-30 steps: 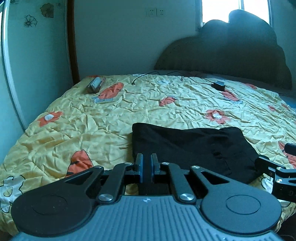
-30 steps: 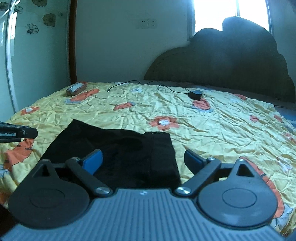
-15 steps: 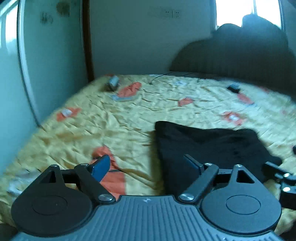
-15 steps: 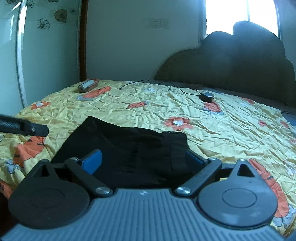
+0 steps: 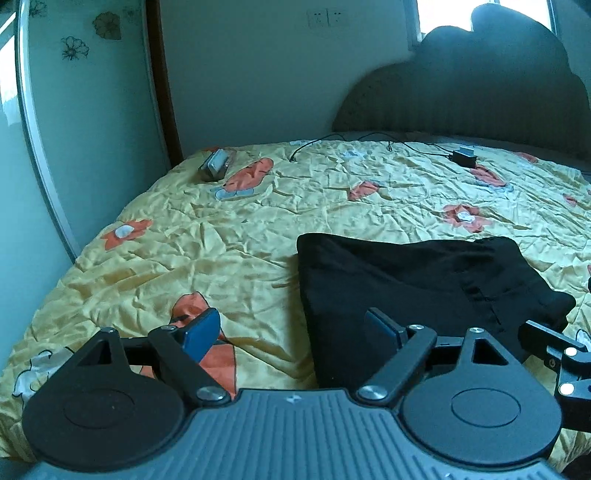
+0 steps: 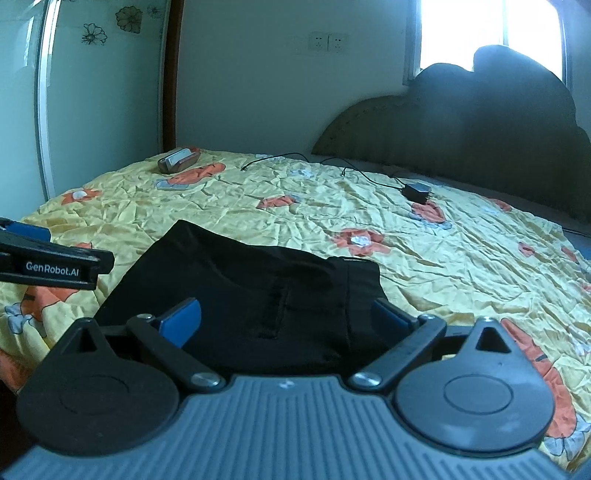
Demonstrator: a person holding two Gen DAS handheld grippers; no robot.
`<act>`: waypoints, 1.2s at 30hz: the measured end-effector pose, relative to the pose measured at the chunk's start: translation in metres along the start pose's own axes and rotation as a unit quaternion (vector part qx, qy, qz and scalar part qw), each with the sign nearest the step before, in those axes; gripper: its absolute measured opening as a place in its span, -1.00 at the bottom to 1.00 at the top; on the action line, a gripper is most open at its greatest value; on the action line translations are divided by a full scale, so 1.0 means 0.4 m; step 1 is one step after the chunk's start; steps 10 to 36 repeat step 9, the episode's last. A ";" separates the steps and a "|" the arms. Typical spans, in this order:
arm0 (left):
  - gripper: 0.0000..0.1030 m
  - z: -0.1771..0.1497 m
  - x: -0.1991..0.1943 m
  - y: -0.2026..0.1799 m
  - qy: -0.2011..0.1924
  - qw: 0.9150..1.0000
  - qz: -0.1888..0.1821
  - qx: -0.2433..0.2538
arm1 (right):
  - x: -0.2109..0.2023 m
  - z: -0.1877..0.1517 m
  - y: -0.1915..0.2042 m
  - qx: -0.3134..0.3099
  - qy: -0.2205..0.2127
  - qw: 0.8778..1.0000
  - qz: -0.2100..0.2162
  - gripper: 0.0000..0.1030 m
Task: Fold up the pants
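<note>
The bed (image 5: 236, 236) is covered by a crumpled yellow quilt (image 6: 424, 258) printed with orange flowers. A dark headboard (image 6: 461, 147) stands at the far end of the bed, below a bright window (image 6: 487, 29). A pale wardrobe door (image 5: 85, 122) with flower decals is seen along the bed's left side.

The pants (image 5: 413, 284), black and folded into a compact rectangle, are laid flat on the near part of the bed, close to its front edge; in the right wrist view the pants (image 6: 258, 291) are seen straight ahead.

The left gripper (image 5: 291, 332) is held over the bed's near edge with its fingers (image 5: 201, 332) spread wide and released; nothing is grasped, and the left edge of the pants lies between them. The right gripper (image 6: 291, 321) is held above the near edge of the pants, its fingers (image 6: 181, 323) likewise spread and released, with cloth seen between them but not pinched.

A small brown case (image 6: 179, 159) rests at the bed's far left corner. A black charger (image 6: 417, 192) with its cable (image 6: 280, 158) lies near the headboard.
</note>
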State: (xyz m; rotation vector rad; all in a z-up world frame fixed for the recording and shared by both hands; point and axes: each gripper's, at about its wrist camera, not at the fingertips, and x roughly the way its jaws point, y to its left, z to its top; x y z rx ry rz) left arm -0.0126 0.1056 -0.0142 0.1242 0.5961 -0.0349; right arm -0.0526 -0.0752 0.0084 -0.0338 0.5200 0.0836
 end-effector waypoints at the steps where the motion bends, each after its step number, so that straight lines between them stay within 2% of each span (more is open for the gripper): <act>1: 0.66 0.000 0.000 -0.001 -0.001 1.000 0.003 0.001 | 0.001 0.000 0.000 0.000 0.000 1.000 0.000 0.92; 9: 0.66 0.002 0.014 -0.003 -0.001 1.000 0.015 0.011 | 0.004 0.001 0.004 0.000 0.002 1.000 -0.001 0.93; 36: 0.66 0.002 0.014 -0.003 -0.001 1.000 0.015 0.011 | 0.004 0.001 0.004 0.000 0.002 1.000 -0.001 0.93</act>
